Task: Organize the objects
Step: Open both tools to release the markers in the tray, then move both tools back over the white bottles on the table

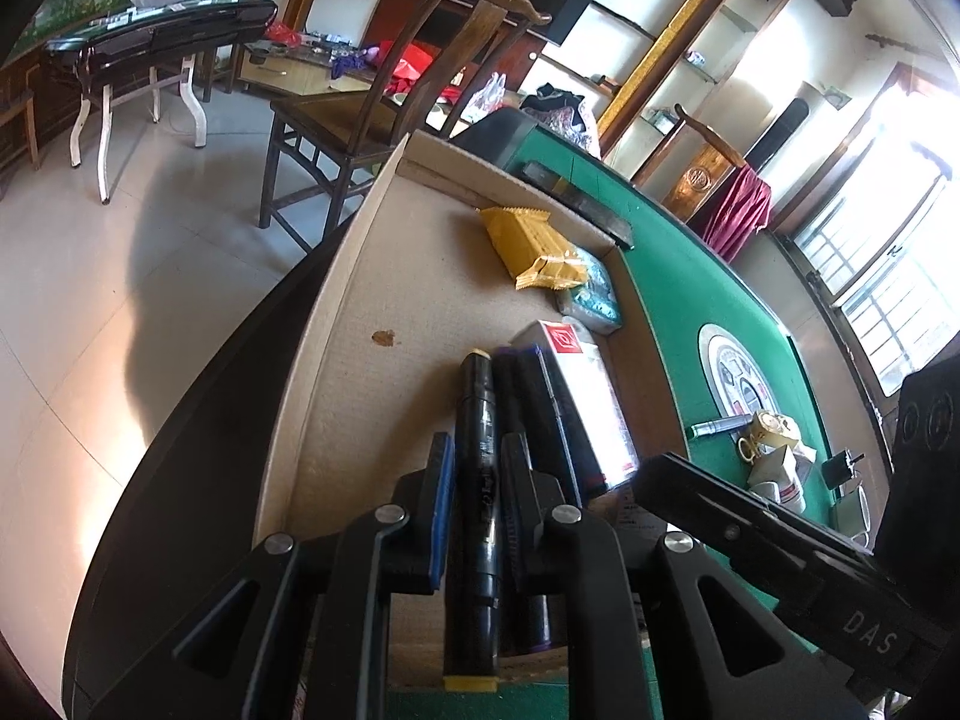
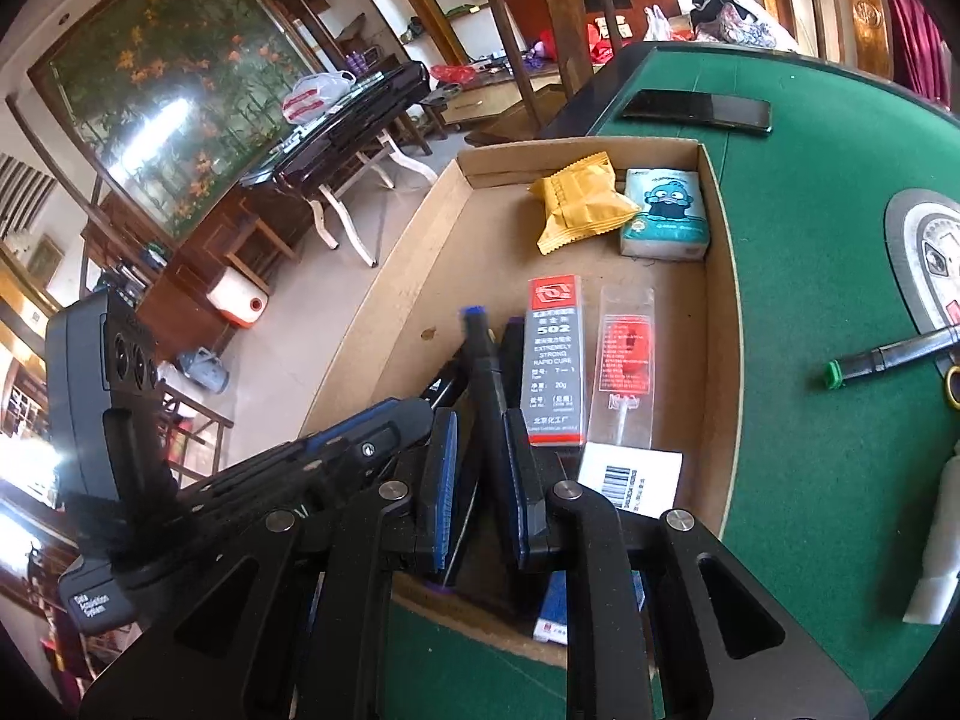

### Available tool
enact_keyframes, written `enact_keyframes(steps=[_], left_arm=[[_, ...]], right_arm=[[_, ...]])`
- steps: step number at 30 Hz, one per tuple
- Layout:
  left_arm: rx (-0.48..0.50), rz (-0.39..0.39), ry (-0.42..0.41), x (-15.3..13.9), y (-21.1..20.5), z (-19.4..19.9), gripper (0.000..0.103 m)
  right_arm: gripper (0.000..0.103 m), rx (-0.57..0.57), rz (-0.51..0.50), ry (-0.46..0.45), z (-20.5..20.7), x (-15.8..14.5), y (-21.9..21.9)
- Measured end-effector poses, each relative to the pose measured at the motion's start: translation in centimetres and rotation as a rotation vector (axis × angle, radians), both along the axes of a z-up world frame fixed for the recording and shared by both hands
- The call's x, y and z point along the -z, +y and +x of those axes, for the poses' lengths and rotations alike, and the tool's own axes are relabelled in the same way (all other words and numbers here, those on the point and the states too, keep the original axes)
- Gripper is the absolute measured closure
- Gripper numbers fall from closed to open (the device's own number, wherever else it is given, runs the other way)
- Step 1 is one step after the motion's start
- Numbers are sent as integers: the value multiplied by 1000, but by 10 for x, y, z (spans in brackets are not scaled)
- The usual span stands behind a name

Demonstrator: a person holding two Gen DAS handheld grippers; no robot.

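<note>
The left gripper point(image 1: 474, 468) pinches a black marker point(image 1: 477, 480) with a yellow cap over the cardboard tray point(image 1: 336, 312); the right gripper point(image 2: 480, 450) clamps a blue-capped marker point(image 2: 487, 372) beside it. Only the right view shows the tray's flat contents plainly: a crinkled yellow packet point(image 2: 579, 201), a tissue pack point(image 2: 666, 213), a glue box point(image 2: 553, 360) and a clear sachet point(image 2: 624, 360). A green-capped marker point(image 2: 888, 357) and a phone point(image 2: 699, 109) lie outside on the green felt table point(image 2: 810, 276).
</note>
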State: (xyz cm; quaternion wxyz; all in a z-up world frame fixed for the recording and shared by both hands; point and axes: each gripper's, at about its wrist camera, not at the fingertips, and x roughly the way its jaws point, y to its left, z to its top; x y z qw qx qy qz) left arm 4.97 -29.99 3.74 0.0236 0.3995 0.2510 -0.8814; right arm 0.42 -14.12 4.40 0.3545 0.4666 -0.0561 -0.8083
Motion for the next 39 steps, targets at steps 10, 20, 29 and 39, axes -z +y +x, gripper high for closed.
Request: enact_keyframes(steps=[10,20,29,39], left_arm=[[18,-30,31,-23,23,6,84],[216,-68,79,-52,103,-3,59],[469,-128,-38,-22,232,-54,59],[443,-184,-26,-5,269,-76,59]], right_arm=[[88,37,-68,28,14,-10,51],[88,197,-81,107,6,-28,176],[87,330,55,165,-28,-15,284],[87,351,-164,157,-39,-6,324]])
